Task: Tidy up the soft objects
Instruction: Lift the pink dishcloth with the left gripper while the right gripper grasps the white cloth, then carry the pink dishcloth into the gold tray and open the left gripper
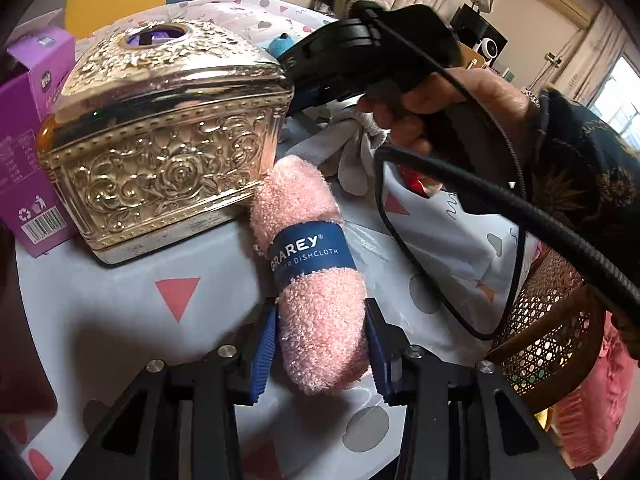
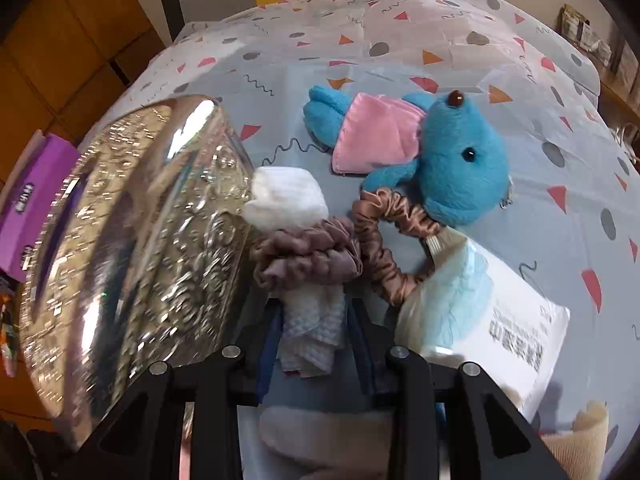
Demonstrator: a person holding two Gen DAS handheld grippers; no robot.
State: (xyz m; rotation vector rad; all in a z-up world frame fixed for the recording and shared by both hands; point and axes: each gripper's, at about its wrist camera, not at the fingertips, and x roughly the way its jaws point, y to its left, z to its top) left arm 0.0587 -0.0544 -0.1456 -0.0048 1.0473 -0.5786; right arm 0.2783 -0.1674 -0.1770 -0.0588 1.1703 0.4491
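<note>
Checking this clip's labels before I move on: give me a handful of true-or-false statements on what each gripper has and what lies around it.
1. The left gripper has a pink rolled dishcloth between its fingers. True.
2. The dishcloth's paper band is red. False: it is dark blue with white lettering.
3. The right gripper is shut on a white cloth with a mauve scrunchie around it. True.
4. The blue plush toy stands upright inside the gold box. False: it lies on the patterned tablecloth, beside the box.
5. The gold box is plain and smooth. False: it is embossed with roses.
</note>
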